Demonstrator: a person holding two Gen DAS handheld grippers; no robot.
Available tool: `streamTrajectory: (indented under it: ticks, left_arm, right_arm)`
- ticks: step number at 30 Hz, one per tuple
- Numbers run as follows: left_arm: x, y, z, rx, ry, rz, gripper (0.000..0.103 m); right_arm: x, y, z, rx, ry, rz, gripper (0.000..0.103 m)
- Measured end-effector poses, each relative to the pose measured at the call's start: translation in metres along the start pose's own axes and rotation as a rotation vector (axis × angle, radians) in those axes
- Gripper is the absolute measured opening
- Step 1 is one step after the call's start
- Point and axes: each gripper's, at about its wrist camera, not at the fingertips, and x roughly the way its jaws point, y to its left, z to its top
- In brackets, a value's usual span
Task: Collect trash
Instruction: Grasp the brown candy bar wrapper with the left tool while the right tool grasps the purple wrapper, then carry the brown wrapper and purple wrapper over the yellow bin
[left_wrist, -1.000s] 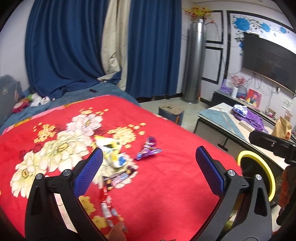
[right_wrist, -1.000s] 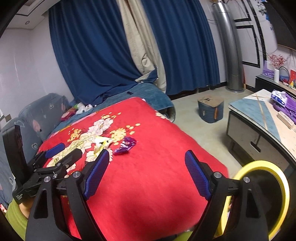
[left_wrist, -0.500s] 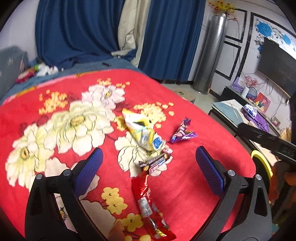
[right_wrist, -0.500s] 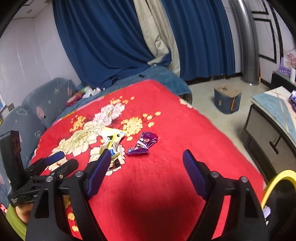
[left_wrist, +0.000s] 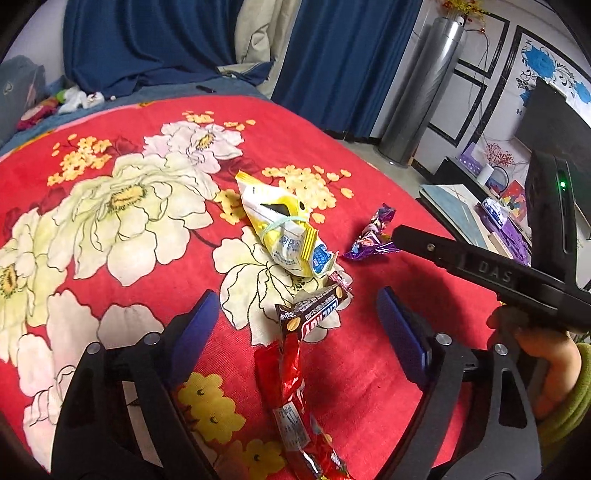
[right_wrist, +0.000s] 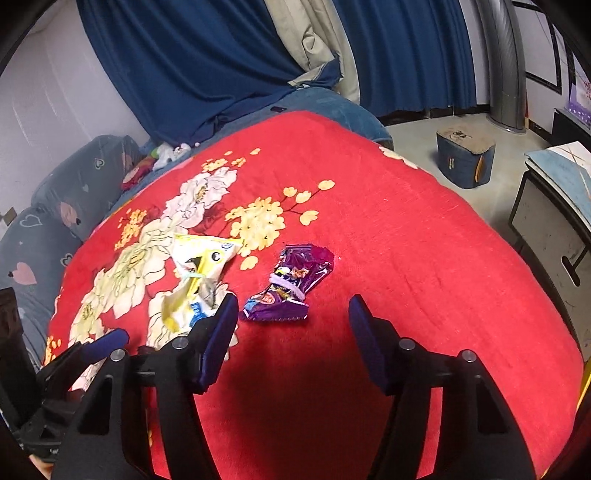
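We work over the bed, whose red floral blanket (left_wrist: 369, 177) fills both views. Since a second ago both grippers have dropped and closed in on the litter, which sat far off then and now lies right under us; we judge pickup is about to start.

The left gripper (left_wrist: 295, 325) hangs above the wrappers with its jaws wide but closing. The brown chocolate bar wrapper (left_wrist: 317, 312) and the top of the long red wrapper (left_wrist: 291, 391) lie in the gap between them, yet neither pad touches anything.

The right gripper (right_wrist: 291, 325) has narrowed more, its jaws closing too. The purple wrapper (right_wrist: 291, 284) lies just ahead of the gap and toward its left jaw, not gripped. In the left wrist view the right hand (left_wrist: 543, 354) shows at the edge in a green sleeve.

The yellow snack bag (left_wrist: 284, 229) is the biggest piece, lying crumpled beside the brown wrapper, with the purple one a little apart to its right.

As for containers, no bin or bag shows in either view now, so nothing is collected: all four pieces sit loose on the blanket. The dark blue stool (right_wrist: 465, 158) on the floor holds nothing we can see.
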Motion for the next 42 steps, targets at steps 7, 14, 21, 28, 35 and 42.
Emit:
streamTrajectory:
  ticks: [7, 14, 21, 28, 35, 42]
  left_arm:
    - [0.015, 0.001, -0.002, -0.01, 0.059, 0.0, 0.065]
    - [0.018, -0.002, -0.003, 0.003, 0.061, 0.0, 0.04]
    - [0.022, -0.011, -0.003, 0.043, 0.076, 0.008, 0.032]
    - [0.018, -0.032, -0.005, 0.124, 0.07, 0.013, 0.012]
    - [0.008, -0.051, -0.005, 0.157, 0.045, -0.025, 0.008]
    - [-0.008, -0.073, -0.001, 0.176, 0.0, -0.082, 0.008]
  right_arm:
    - [0.029, -0.009, 0.004, 0.067, 0.059, 0.041, 0.033]
    - [0.019, -0.014, -0.008, 0.066, 0.043, 0.062, 0.021]
    - [-0.009, -0.026, -0.019, 0.062, 0.017, 0.048, 0.02]
    - [-0.038, -0.035, -0.031, 0.074, -0.024, 0.051, 0.02]
    - [-0.064, -0.04, -0.042, 0.066, -0.058, 0.051, 0.02]
    - [-0.089, -0.037, -0.051, 0.016, -0.098, 0.041, 0.02]
